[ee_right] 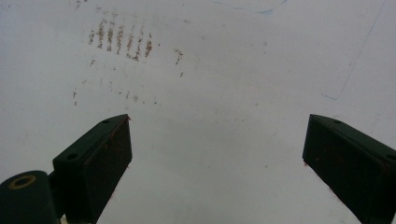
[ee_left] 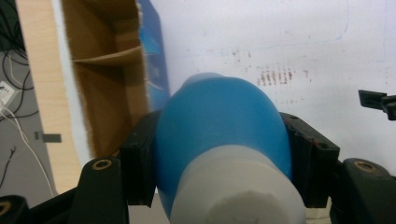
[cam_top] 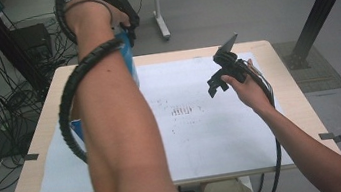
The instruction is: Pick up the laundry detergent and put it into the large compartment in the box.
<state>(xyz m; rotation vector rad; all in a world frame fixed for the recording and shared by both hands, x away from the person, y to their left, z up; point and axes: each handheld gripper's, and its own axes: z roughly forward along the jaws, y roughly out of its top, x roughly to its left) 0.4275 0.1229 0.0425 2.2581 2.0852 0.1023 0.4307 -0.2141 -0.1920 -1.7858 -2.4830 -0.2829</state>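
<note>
the left tongs (ee_left: 219, 158) are gripping a blue bottle (ee_left: 219, 121) above the open cardboard box (ee_left: 107, 93); right tongs (ee_right: 217, 158) are gaping empty; next it is needing careful placing.

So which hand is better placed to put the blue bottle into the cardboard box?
Left. Its hand-held gripper is shut on the blue bottle, with the open cardboard box just beside it. The right hand-held gripper is open with nothing in it, over the white mat, farther from the box.
</note>
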